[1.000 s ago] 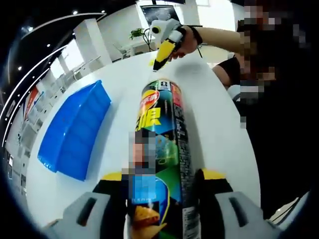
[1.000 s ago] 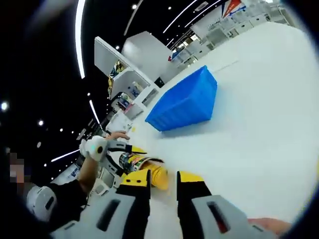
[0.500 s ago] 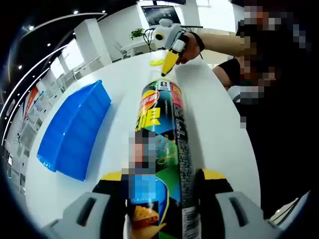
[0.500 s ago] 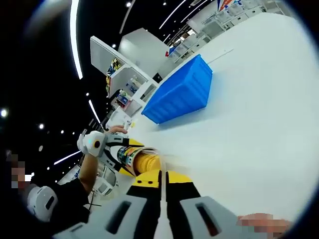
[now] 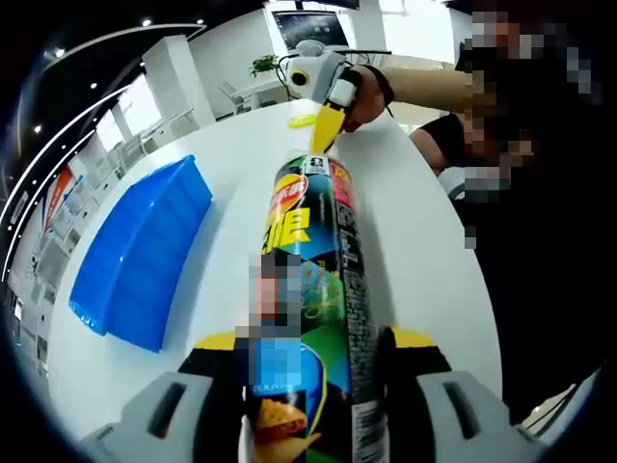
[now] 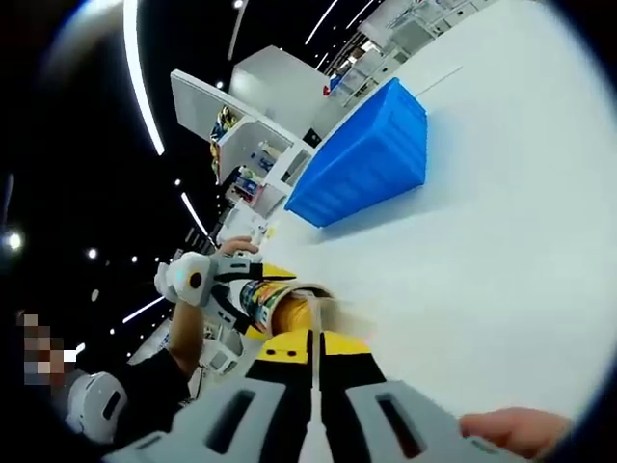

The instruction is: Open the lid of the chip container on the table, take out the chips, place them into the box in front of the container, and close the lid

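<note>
In the left gripper view we see our left gripper (image 5: 307, 362), its black-and-yellow jaws clamped on either side of the tall green-and-black printed chip container (image 5: 310, 289), which runs away from us along the jaws, above the round white table (image 5: 424, 241). At the container's far end, the right gripper (image 5: 325, 135) comes in with its yellow tips pinched together, touching or just short of the rim; a person's hand (image 5: 364, 85) grips it. A small yellow lid (image 5: 302, 121) lies on the table just beyond. The blue rectangular plastic box (image 5: 140, 253) sits on the table to the left of the container, apart from it.

In the right gripper view, our right gripper's (image 6: 311, 349) jaws are closed together, and right at their tips we see the container's (image 6: 284, 307) open mouth. We cannot tell whether anything is pinched between them. Beyond, the box (image 6: 371, 156) stands on the table (image 6: 501, 251).
</note>
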{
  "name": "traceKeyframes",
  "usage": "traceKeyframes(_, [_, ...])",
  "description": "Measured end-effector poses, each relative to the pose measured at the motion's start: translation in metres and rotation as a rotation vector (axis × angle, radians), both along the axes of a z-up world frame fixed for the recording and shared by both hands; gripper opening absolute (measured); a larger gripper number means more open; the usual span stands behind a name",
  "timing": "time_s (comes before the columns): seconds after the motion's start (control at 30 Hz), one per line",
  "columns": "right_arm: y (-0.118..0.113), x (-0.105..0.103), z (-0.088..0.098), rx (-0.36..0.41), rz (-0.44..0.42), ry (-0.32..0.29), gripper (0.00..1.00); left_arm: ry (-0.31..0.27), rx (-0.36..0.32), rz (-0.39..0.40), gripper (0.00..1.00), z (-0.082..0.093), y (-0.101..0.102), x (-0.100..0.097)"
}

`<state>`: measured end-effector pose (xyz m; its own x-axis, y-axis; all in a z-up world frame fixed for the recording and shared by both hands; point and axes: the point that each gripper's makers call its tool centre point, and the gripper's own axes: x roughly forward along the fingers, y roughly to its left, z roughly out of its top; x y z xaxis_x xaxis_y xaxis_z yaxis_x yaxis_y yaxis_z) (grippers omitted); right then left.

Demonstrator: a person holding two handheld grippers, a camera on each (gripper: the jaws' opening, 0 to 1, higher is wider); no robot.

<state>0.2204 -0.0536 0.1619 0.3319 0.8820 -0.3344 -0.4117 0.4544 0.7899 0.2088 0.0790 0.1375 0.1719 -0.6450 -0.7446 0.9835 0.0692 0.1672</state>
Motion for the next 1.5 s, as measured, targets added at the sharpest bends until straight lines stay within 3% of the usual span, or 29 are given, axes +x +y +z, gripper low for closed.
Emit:
traceKeyframes(0.3, [0.024,0.001,-0.001,0.020,0.035,0.013,0.02,0.011,-0.002,0.006,0.58,-0.001,-0.001,0.000])
traceKeyframes(0.57, [0.028,0.002,-0.002,0.064,0.045,0.066,0.02,0.027,-0.009,0.018,0.59,-0.004,-0.003,-0.001])
traceKeyframes(0.63, [0.043,-0.009,-0.003,0.085,0.104,0.104,0.02,0.009,-0.040,-0.022,0.59,-0.003,-0.013,-0.004])
traceKeyframes(0.67, [0.041,-0.005,-0.005,0.063,0.106,0.091,0.02,0.069,0.001,0.042,0.60,-0.008,-0.005,-0.006])
traceKeyframes(0.87, [0.038,0.002,-0.003,0.082,0.077,0.096,0.02,0.066,-0.040,0.034,0.61,-0.006,-0.005,0.000])
traceKeyframes(1.23, [0.033,0.010,0.000,0.060,0.041,0.001,0.04,0.063,-0.079,0.043,0.62,-0.004,-0.007,0.001])
traceKeyframes(1.4, [0.031,0.012,0.000,0.064,0.023,0.024,0.03,0.055,-0.083,0.049,0.62,-0.003,-0.008,-0.001])
traceKeyframes(1.5, [0.030,0.010,0.011,0.092,0.021,0.006,0.03,0.024,-0.081,0.063,0.62,-0.001,-0.011,-0.003])
